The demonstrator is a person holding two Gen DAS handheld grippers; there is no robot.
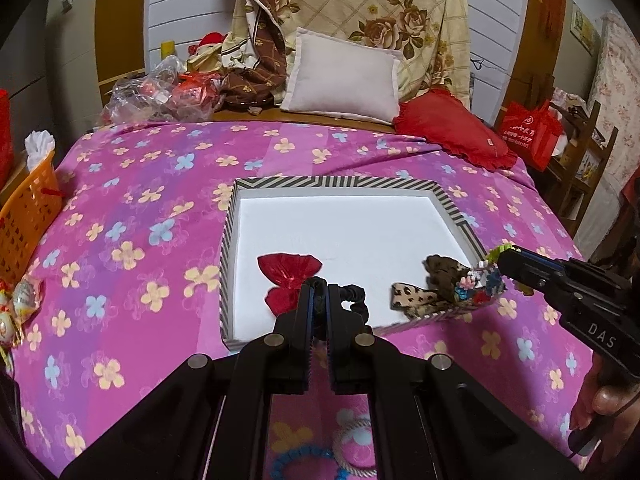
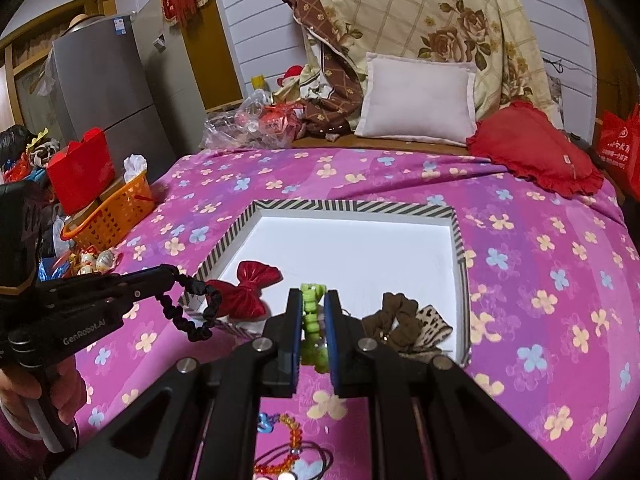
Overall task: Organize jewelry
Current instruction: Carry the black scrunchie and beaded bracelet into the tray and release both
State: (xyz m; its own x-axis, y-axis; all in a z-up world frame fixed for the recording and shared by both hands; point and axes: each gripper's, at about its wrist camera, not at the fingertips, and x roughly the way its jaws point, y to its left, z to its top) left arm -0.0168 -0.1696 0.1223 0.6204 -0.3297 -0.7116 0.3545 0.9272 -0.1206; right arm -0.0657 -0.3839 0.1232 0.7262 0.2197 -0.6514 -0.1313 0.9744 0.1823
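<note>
A striped-rim tray (image 1: pixel 332 181) (image 2: pixel 352 205) with a white floor lies on the pink flowered bedspread. Inside it are a red bow (image 1: pixel 288 280) (image 2: pixel 250 288), a brown scrunchie (image 1: pixel 444 276) (image 2: pixel 396 316) and a leopard-print hair tie (image 1: pixel 412 298) (image 2: pixel 434 328). My left gripper (image 1: pixel 319 290) (image 2: pixel 170 272) is shut on a black scrunchie (image 1: pixel 352 294) (image 2: pixel 200 312), which dangles over the tray's near left corner. My right gripper (image 2: pixel 313 296) (image 1: pixel 502 258) is shut on a green beaded bracelet (image 2: pixel 314 320) (image 1: pixel 498 251) at the tray's near right side.
An orange basket (image 1: pixel 28 204) (image 2: pixel 112 212) stands at the bed's left edge. A white pillow (image 1: pixel 344 76) and a red cushion (image 1: pixel 452 128) lie behind the tray. Loose bracelets (image 1: pixel 304 460) and a red beaded string (image 2: pixel 280 448) lie on the bedspread under the grippers.
</note>
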